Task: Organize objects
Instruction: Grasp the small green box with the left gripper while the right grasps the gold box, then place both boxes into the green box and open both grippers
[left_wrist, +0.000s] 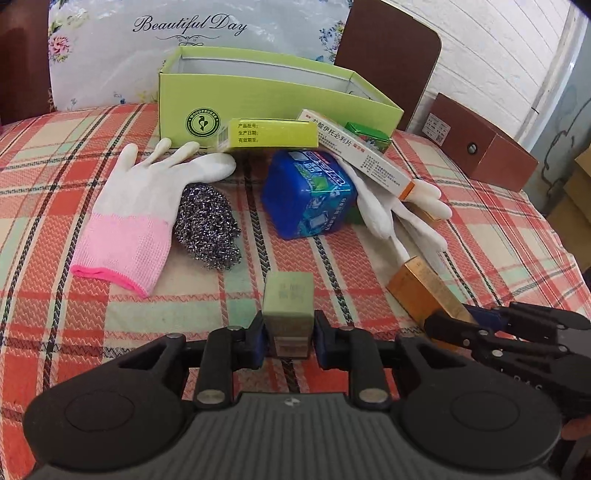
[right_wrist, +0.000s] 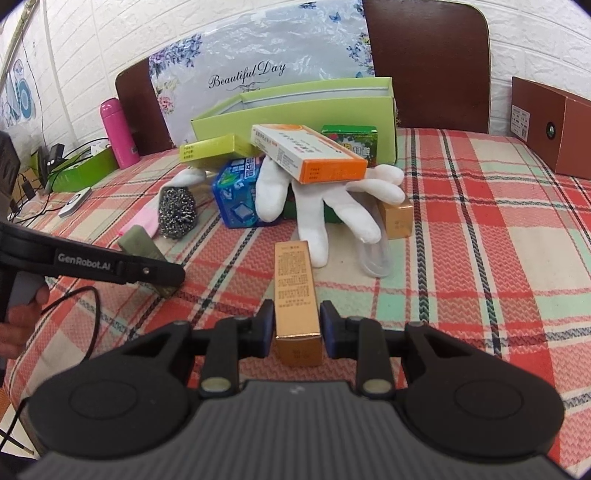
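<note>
Two grippers work over a plaid tabletop (left_wrist: 55, 177). The left gripper (left_wrist: 288, 332) has its jaws closed on one olive box (left_wrist: 288, 306), which stands between the pads near the table's front edge. The right gripper (right_wrist: 297, 325) clamps one gold box (right_wrist: 295, 291) lengthwise, its far end pointing at the pile.

Mid-table lies that pile: two white gloves, one pink-cuffed (left_wrist: 140, 206) and one plain (right_wrist: 321, 206); one steel scourer (left_wrist: 208, 225); one blue pack (left_wrist: 310, 192); one yellow-green box (left_wrist: 273, 134); one white-and-orange box (right_wrist: 306, 151); one dark green box (right_wrist: 351, 140); a second gold box (right_wrist: 397, 218).

Behind the pile, toward the far edge, stands one open green shoebox (left_wrist: 258, 96). One brown box (right_wrist: 550, 125) sits at the far right corner.
</note>
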